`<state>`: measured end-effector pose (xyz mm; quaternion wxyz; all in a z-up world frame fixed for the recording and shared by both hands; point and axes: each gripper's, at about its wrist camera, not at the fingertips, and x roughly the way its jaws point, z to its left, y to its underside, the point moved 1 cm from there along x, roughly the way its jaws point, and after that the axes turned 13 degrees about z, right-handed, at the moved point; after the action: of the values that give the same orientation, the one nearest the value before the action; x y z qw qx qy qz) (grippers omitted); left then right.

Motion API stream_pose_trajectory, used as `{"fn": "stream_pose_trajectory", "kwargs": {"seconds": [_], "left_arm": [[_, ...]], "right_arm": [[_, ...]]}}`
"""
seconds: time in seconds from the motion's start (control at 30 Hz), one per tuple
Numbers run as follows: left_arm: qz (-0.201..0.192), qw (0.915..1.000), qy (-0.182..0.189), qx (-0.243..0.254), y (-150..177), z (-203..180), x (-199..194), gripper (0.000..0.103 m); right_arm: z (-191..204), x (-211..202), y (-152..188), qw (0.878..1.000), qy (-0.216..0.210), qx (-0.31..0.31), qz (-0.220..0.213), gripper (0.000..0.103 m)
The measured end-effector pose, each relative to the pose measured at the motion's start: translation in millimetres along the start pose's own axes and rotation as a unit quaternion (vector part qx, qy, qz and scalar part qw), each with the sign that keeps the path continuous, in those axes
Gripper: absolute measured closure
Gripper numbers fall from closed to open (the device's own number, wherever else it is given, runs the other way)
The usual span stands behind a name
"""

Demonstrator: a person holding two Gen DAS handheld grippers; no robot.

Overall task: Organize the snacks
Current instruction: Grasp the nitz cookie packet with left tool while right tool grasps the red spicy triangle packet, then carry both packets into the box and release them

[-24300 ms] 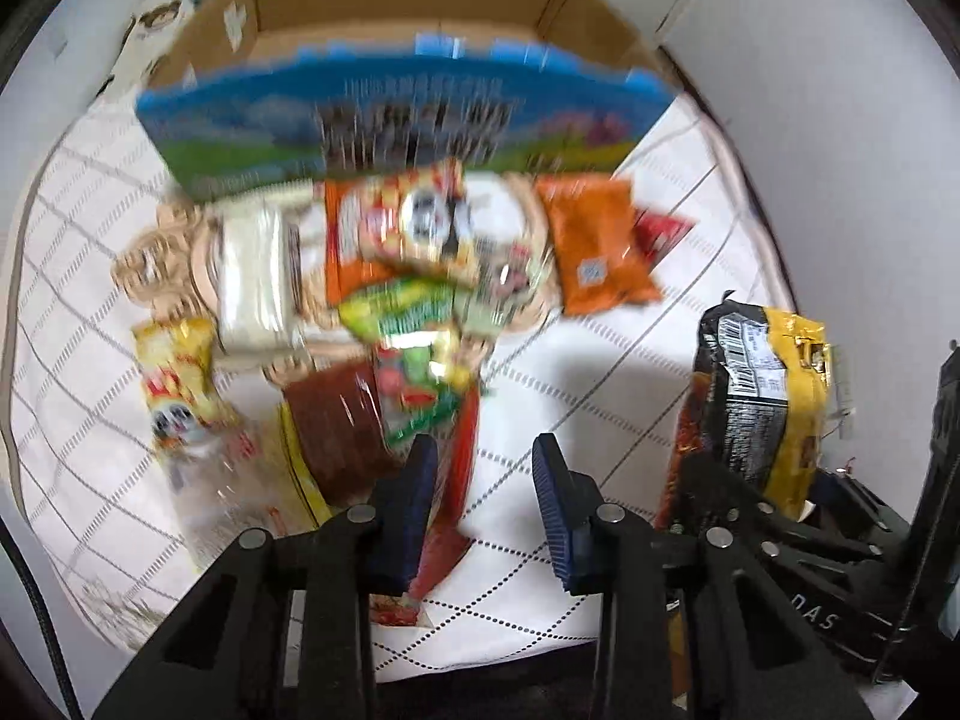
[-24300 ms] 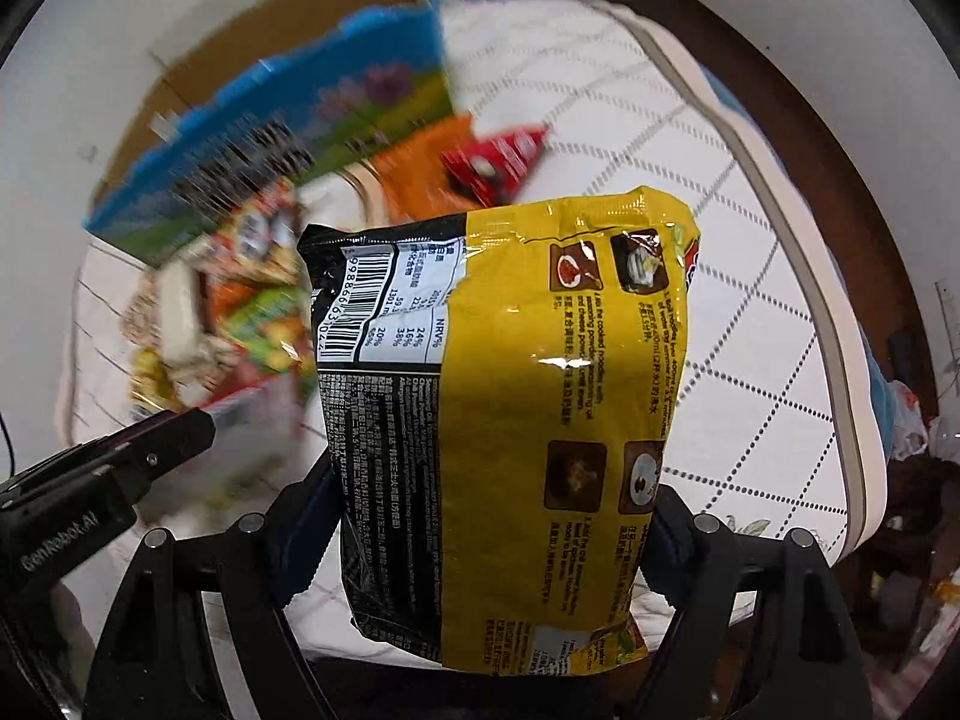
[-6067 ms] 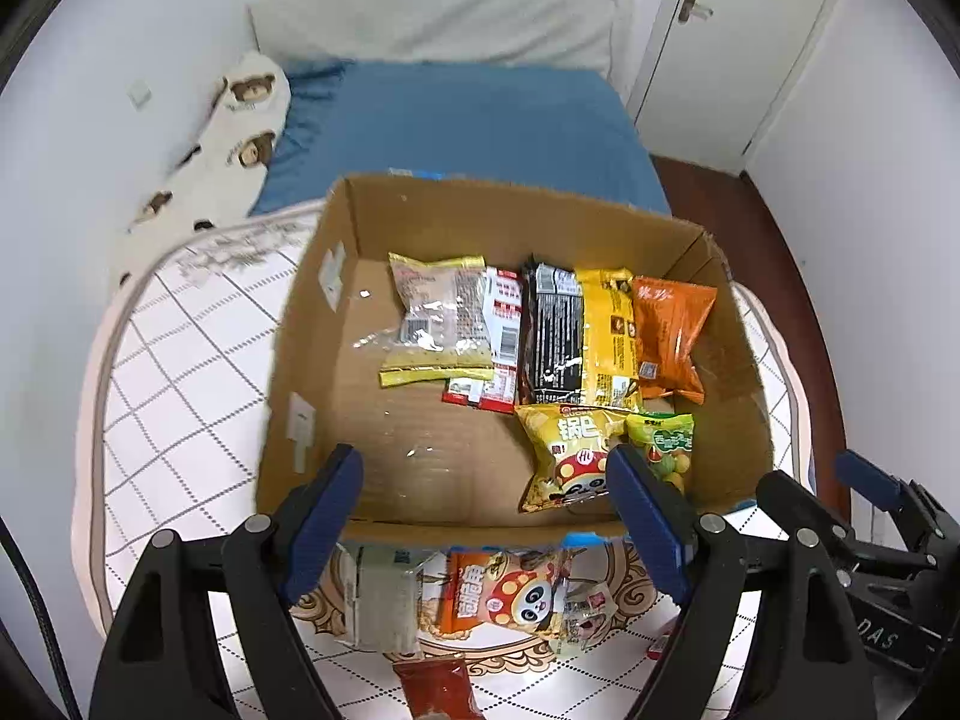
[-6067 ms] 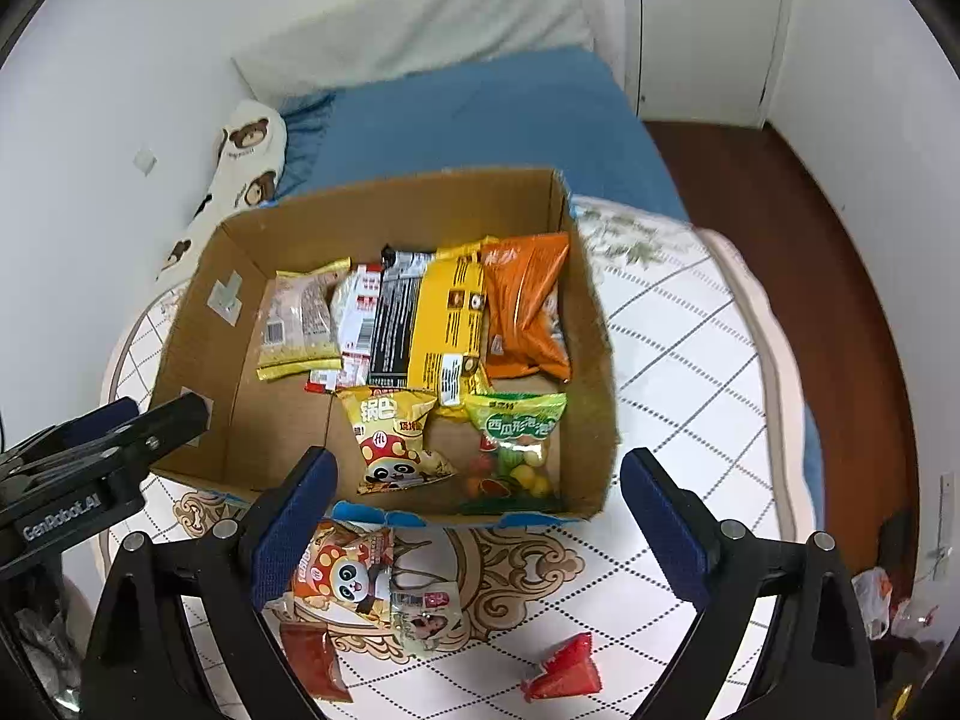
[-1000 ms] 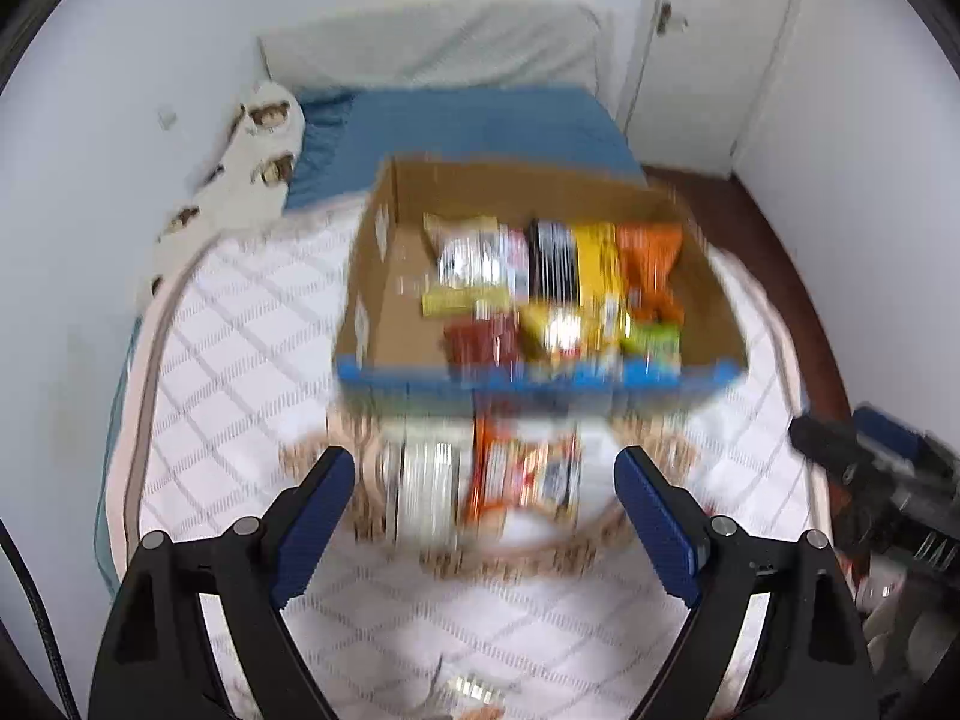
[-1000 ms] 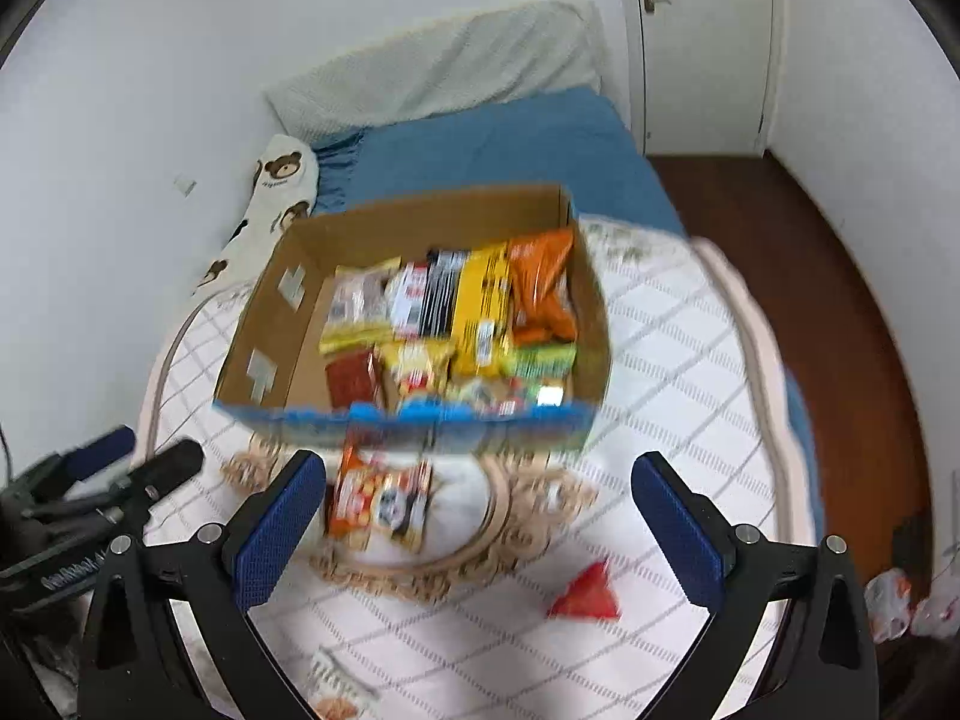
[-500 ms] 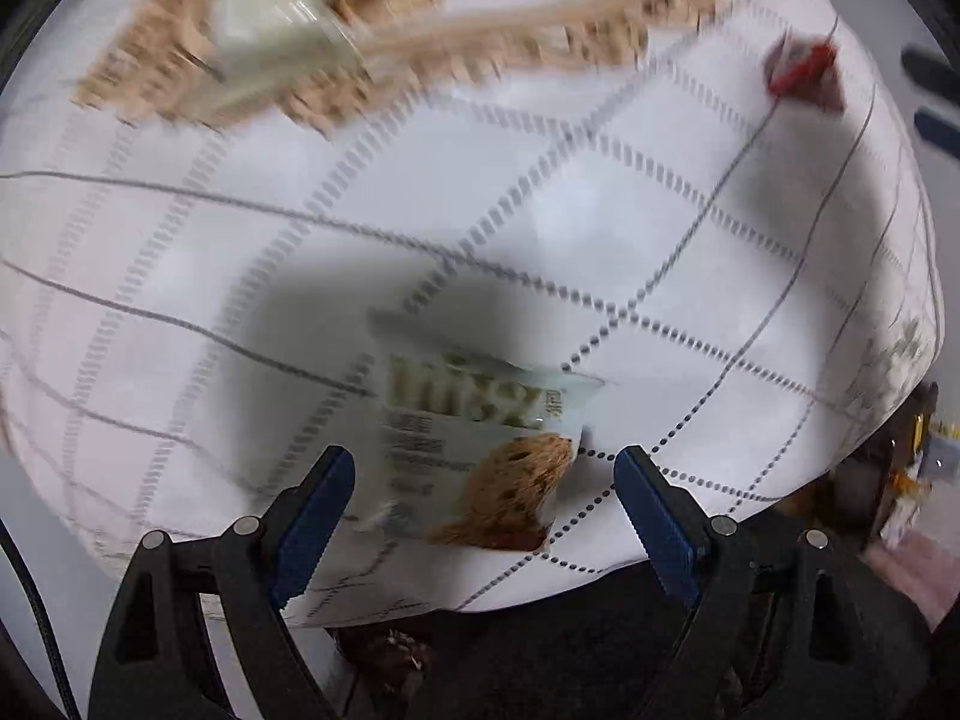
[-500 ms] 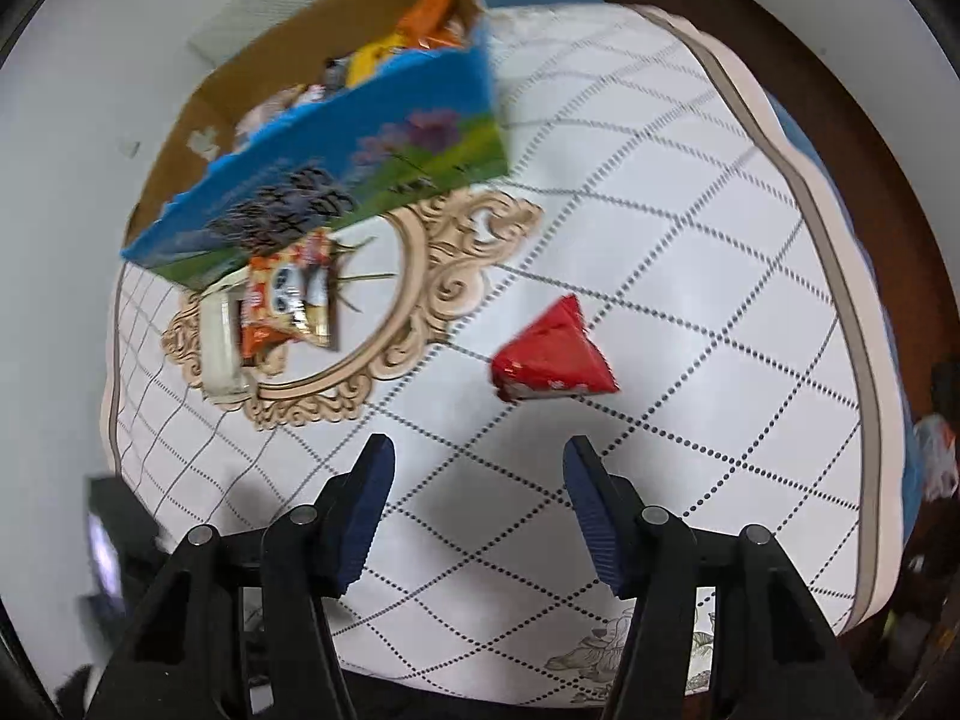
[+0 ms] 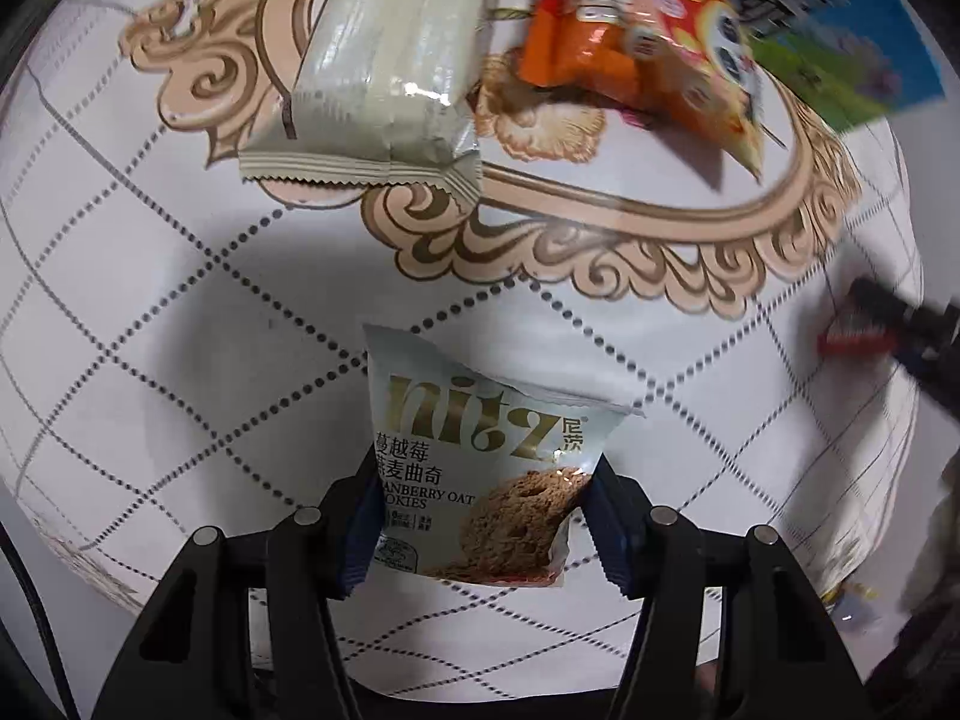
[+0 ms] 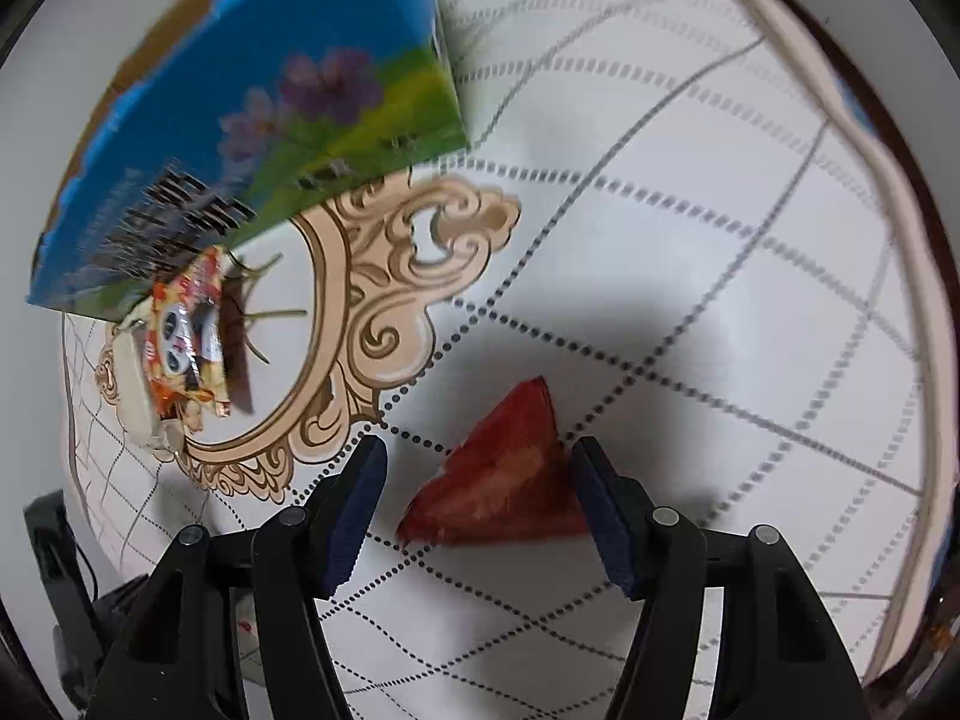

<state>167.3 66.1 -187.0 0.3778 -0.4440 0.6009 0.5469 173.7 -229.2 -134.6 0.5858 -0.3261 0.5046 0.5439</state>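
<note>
In the left wrist view my left gripper (image 9: 483, 516) stands with its blue pads on both sides of a pale cookie packet (image 9: 480, 462) lying on the white quilted table; the pads touch its edges. In the right wrist view my right gripper (image 10: 477, 507) is open around a red triangular snack packet (image 10: 501, 480) on the table; the right pad is at its edge, the left pad stands apart. That red packet (image 9: 855, 333) and the right gripper's dark tip show blurred at the left view's right edge.
A pale green wrapped packet (image 9: 390, 60) and an orange panda snack bag (image 9: 636, 42) lie on the table's ornate beige medallion (image 9: 600, 222). The blue-and-green printed box (image 10: 252, 126) stands behind them. The orange bag (image 10: 186, 336) shows in the right view too. The table edge is close below both grippers.
Both grippers have dropped closer to the table. The left pads have closed in on the cookie packet. The red packet now lies between the right pads.
</note>
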Motion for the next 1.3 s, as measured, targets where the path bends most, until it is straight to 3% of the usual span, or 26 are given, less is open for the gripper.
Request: {"fn": "stream_pose_trajectory", "kwargs": {"seconds": [0.1, 0.2, 0.43, 0.6, 0.77, 0.93, 1.1, 1.3], "left_arm": [[0.015, 0.9996, 0.021, 0.009, -3, -1, 3, 0.035], [0.022, 0.9993, 0.025, 0.019, -1, -2, 11, 0.034], [0.026, 0.9989, -0.011, 0.038, -4, -13, 24, 0.031], [0.007, 0.9992, -0.031, 0.023, 2, -20, 25, 0.042], [0.001, 0.9995, -0.027, 0.017, 20, -20, 20, 0.049], [-0.002, 0.9996, -0.023, 0.014, 27, -18, 16, 0.052], [-0.008, 0.9998, -0.007, 0.017, 26, -30, -4, 0.053], [-0.045, 0.9981, 0.013, 0.040, 29, -54, -49, 0.053]], "right_arm": [[10, 6, 9, 0.999, 0.008, -0.033, 0.006, 0.052], [21, 14, 22, 0.998, 0.012, -0.060, 0.022, 0.052], [27, 23, 43, 0.997, -0.011, -0.069, 0.038, 0.050], [22, 29, 50, 0.997, -0.015, -0.064, 0.049, 0.046], [26, 33, 56, 0.995, -0.011, -0.075, 0.058, 0.042], [41, 39, 65, 0.992, 0.025, -0.115, 0.034, 0.053], [43, 29, 70, 0.993, 0.006, -0.113, 0.019, 0.055], [55, -16, 70, 0.991, -0.034, -0.125, -0.017, 0.055]]}}
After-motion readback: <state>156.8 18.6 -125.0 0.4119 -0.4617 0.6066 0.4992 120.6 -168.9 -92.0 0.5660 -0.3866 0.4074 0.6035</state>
